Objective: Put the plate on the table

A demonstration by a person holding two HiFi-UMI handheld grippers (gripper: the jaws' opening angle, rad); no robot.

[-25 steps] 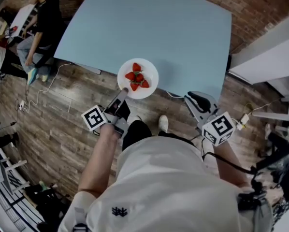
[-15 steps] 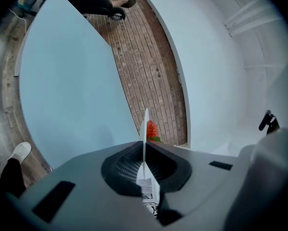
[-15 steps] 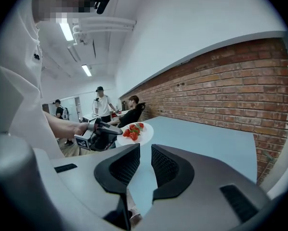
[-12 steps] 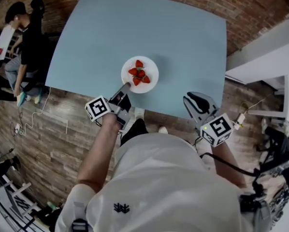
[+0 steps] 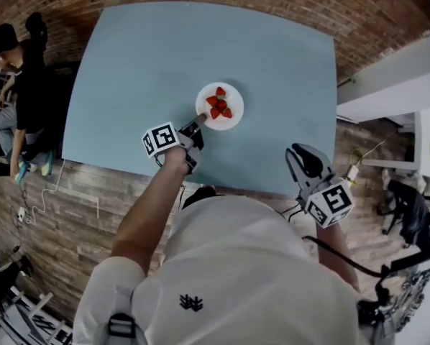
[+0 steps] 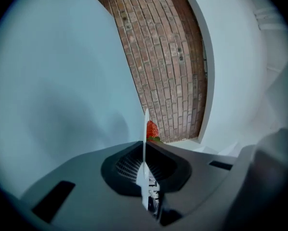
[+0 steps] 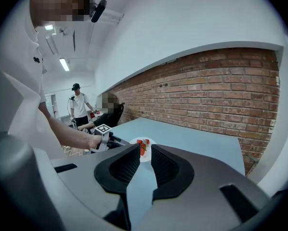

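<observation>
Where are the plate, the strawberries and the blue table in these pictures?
plate [image 5: 230, 121]: head view, bare white part near its rim.
strawberries [image 5: 219, 104]: head view, middle of the red pile.
table [image 5: 200, 42]: head view, bare blue top.

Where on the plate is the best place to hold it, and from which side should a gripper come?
Grip the plate by its thin rim at the near edge, coming in level from the person's side. It is shallow and the strawberries fill its middle, so only the rim is free. The left gripper is shut on the rim there.
</observation>
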